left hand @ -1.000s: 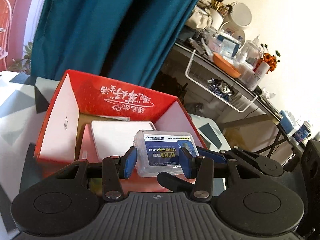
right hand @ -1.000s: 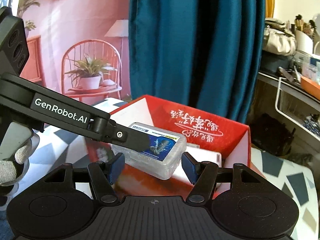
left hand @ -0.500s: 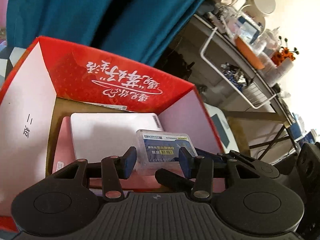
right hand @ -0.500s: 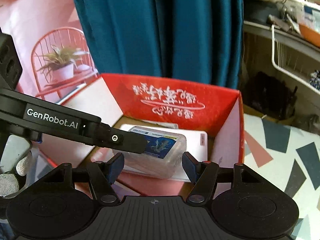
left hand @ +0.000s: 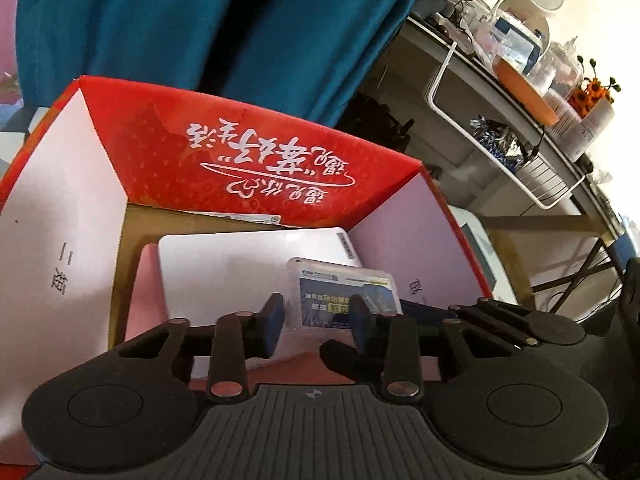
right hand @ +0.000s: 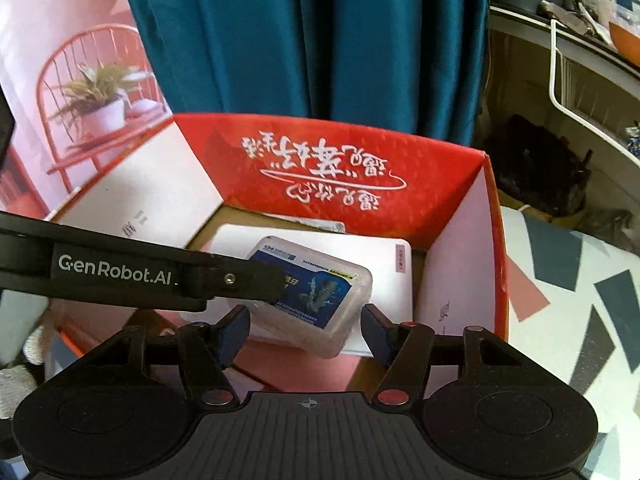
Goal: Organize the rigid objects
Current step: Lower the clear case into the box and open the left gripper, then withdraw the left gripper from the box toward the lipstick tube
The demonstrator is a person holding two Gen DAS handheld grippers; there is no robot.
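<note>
Clear plastic case [right hand: 308,300] inside red cardboard box [right hand: 320,168], resting on white flat box [right hand: 384,256], left gripper [left hand: 316,316] jaws just closing, no firm grip visible, right gripper [right hand: 306,334] jaws apart, straddling case without contact.

- The box [right hand: 472,208] is red outside, with white script on its far wall (faint dots too) and white side flaps.
- The clear case [right hand: 320,300] carries a blue label.
- The curtain [right hand: 312,40] is teal.
- The desk [right hand: 568,280] is white with grey and pink shapes.
</note>
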